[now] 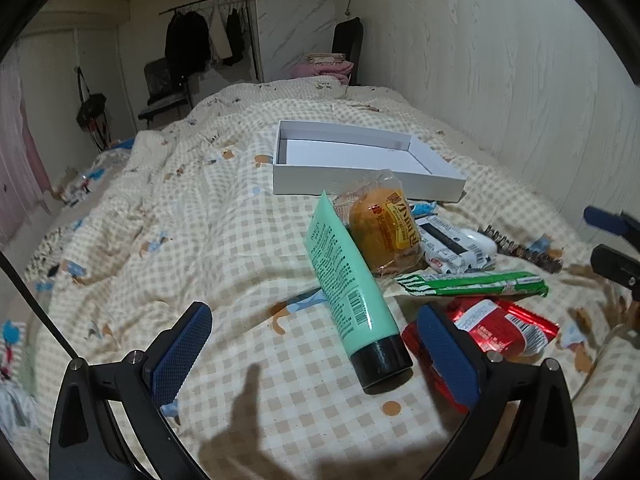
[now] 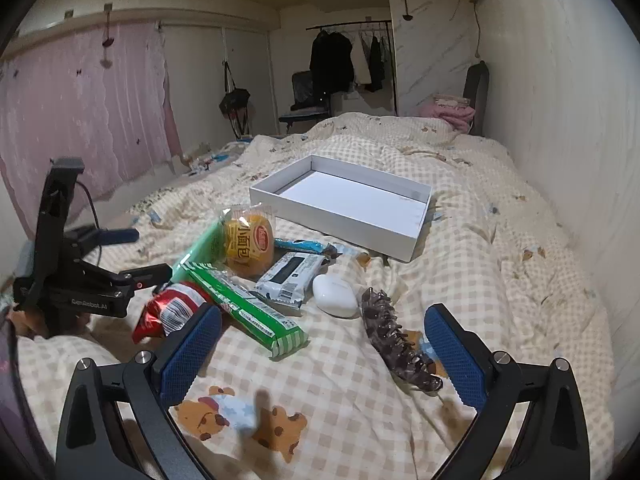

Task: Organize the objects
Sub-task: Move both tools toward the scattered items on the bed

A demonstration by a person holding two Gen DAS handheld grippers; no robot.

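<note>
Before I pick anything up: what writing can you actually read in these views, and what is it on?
"GenRobot.AI": on the left hand-held gripper, seen from the right wrist.
"小面包": on the yellow bun pack.
Mint tube: print and barcode too small to read.
Red pack, green pack, black-and-white pack, blue wrapper: print blurred, unreadable.
White box: no text.

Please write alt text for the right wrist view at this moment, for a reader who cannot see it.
The right tongs hang open over a checked bedspread, empty, with a dark claw hair clip between the pads. Beyond lie a white earbud case, a green wrapped packet, a red snack bag and a bun in clear wrap, then an empty white box. The left tongs enter from the left.
</note>
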